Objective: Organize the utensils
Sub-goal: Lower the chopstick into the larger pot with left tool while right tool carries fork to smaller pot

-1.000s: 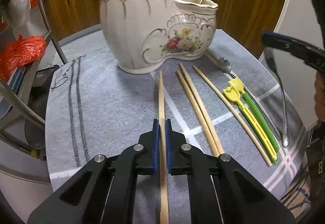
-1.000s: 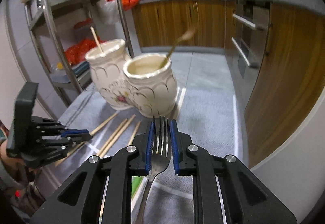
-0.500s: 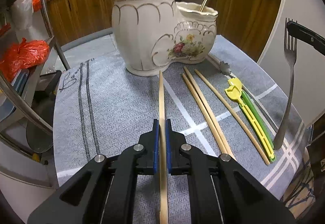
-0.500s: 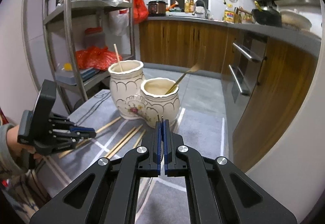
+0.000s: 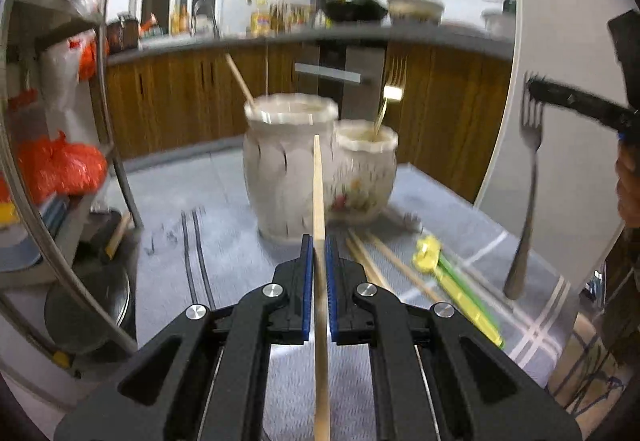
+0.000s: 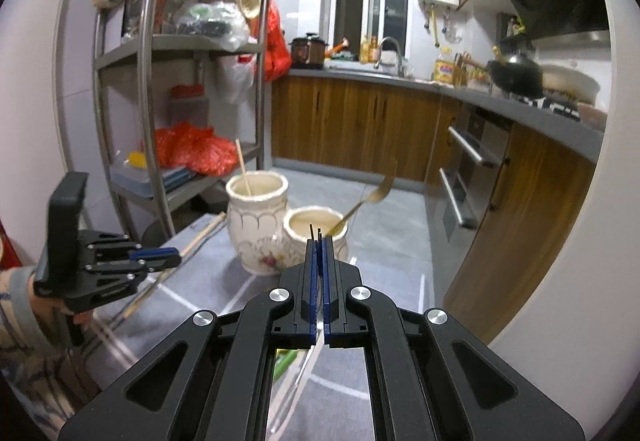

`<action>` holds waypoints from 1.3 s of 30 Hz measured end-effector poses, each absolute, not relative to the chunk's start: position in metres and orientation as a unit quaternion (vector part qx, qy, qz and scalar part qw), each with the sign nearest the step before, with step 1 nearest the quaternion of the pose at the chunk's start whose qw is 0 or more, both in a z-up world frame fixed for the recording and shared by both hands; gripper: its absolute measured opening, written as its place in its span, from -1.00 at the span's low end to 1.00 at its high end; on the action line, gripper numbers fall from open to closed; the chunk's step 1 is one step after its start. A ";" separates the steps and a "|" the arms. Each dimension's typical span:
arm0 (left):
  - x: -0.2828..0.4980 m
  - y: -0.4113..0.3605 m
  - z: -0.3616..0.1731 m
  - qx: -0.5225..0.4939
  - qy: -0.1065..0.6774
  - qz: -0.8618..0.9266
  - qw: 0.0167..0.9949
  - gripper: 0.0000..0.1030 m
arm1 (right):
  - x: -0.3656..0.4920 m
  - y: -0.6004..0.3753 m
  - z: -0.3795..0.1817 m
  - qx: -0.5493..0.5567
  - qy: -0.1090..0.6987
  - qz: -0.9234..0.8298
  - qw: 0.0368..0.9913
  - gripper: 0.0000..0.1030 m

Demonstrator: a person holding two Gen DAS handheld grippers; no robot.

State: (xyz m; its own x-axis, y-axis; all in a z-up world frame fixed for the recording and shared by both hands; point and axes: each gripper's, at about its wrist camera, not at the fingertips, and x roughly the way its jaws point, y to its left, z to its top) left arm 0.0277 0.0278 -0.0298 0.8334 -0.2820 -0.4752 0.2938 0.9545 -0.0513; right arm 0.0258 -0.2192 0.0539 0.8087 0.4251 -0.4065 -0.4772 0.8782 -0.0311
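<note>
Left wrist view: ceramic holder (image 5: 316, 169) w/ 2 cups on grey cloth (image 5: 224, 253); 1 chopstick and 1 gold fork (image 5: 390, 91) already inside. Beside it approx. 3 loose chopsticks (image 5: 384, 261), blurred, plus yellow-green tongs (image 5: 452, 281). Left gripper (image 5: 319, 273) clamps chopstick (image 5: 319, 201), now lifted toward holder. Right gripper (image 6: 319, 273) pinches steel fork (image 5: 528, 181), raised off cloth since earlier.

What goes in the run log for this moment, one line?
left tongs: shut on chopstick | right tongs: shut on fork | both lifted off table | holder: one chopstick, one gold fork in
</note>
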 end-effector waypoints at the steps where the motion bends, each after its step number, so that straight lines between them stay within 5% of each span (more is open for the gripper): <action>1: 0.025 0.030 -0.025 0.007 0.226 -0.148 0.963 -0.89 | 0.027 -0.217 0.055 -0.065 0.195 0.235 0.950 -0.94; 18: 0.090 0.046 0.072 -0.068 0.099 -0.181 0.976 -0.89 | 0.082 -0.203 0.096 -0.039 0.140 0.176 0.974 -0.94; 29: 0.166 0.021 0.073 -0.046 0.105 -0.116 0.987 -0.89 | 0.126 -0.185 0.118 -0.040 0.093 0.120 0.988 -0.94; 39: 0.189 0.001 0.051 -0.001 0.108 -0.069 0.992 -0.89 | 0.152 -0.158 0.076 -0.111 0.113 0.115 0.981 -0.94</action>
State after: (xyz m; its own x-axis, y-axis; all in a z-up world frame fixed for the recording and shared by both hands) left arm 0.1887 0.0009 0.0515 0.9671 -0.1363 -0.2146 0.1361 0.9906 -0.0159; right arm 0.1516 -0.1578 0.0763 0.9479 0.1999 -0.2480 -0.2504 0.9488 -0.1923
